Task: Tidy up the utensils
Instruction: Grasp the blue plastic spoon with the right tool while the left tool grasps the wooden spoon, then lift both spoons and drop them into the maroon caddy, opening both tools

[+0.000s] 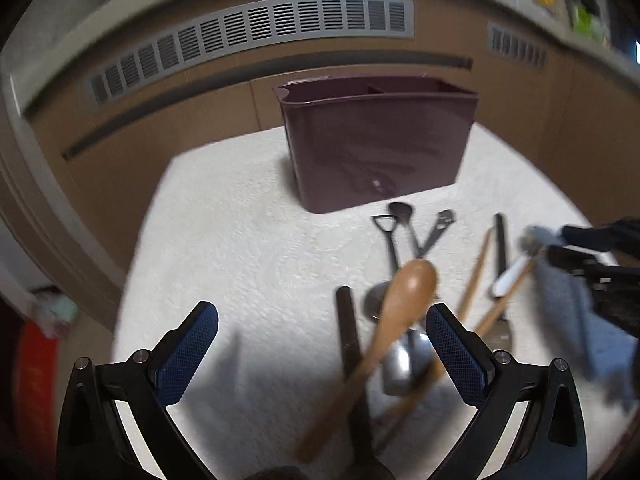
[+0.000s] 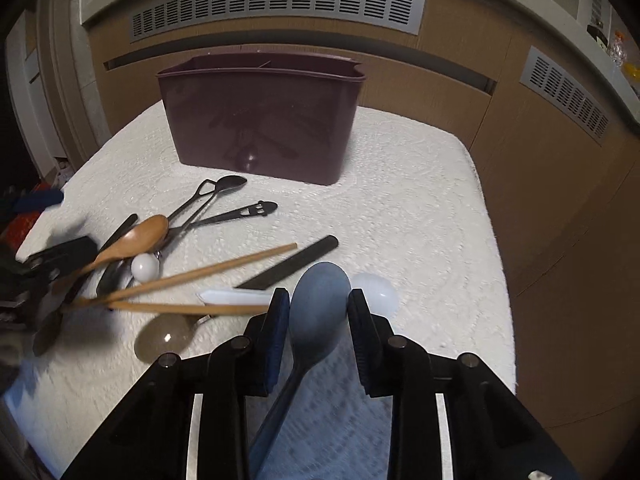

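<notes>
Utensils lie scattered on the white-covered table (image 2: 400, 208) as your right gripper (image 2: 319, 300) narrows its fingers around a blue-grey spoon (image 2: 320, 296); whether the pads already press it, you cannot tell. Your left gripper (image 1: 322, 340) stands wide, a wooden spoon (image 1: 404, 296) between its fingers, untouched. Picking is the step in hand; next comes a lift toward the maroon caddy (image 2: 260, 116) beyond the fingertips. Only the right view shows the blue-grey spoon clearly; the left view blurs it.
</notes>
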`<state>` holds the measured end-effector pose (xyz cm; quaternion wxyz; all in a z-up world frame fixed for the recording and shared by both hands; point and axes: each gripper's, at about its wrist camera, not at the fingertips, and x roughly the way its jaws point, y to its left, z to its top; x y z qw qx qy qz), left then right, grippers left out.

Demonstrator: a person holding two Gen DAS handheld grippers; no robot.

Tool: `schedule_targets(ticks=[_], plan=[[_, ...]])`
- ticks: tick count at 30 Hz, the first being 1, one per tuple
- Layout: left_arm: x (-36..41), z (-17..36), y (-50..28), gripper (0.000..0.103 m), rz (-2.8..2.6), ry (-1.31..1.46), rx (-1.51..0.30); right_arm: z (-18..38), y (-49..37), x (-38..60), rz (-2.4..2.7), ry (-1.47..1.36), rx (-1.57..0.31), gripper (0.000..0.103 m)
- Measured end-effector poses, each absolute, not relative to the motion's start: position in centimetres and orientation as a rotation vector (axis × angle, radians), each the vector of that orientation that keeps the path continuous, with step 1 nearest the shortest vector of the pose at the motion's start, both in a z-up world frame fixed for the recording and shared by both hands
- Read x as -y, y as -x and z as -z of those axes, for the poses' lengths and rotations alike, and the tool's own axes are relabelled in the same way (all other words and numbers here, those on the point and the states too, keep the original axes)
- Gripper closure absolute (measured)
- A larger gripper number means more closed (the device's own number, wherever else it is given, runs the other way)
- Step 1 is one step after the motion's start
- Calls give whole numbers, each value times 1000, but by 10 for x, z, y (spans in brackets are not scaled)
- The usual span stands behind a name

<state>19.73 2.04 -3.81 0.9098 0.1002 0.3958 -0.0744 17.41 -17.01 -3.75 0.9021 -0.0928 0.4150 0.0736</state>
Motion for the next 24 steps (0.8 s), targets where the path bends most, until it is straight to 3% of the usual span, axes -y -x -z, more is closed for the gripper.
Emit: schedule_targets(ticks=[5, 7, 8, 9, 13, 15, 19, 21, 24], plan=[[-6, 43, -220, 2, 338, -138, -941, 43, -168, 182, -162, 172, -843, 76], [1, 48, -223, 17, 377, -153, -978, 46, -166, 184, -163, 155, -832, 76], [5, 51, -226, 34, 398, -163, -1003, 46, -165, 183, -164, 155, -825, 76], [7, 54, -230, 41, 427, -151, -1029, 46, -164, 183, -166, 157, -821, 76], [10, 56, -240, 46, 429, -140, -1065, 46, -164, 185, -179, 143, -817, 76], [12, 57, -245, 56, 411, -145, -1073, 47, -165, 185, -187, 138, -817, 76], [12, 60, -249, 62, 396, -125, -1069, 47, -168, 180, -202, 139, -813, 76], [6, 59, -249, 72, 396, -72, -1057, 46, -168, 178, -213, 139, -808, 76], [-7, 52, -242, 78, 378, 19, -1030, 45, -167, 177, -234, 142, -793, 76]])
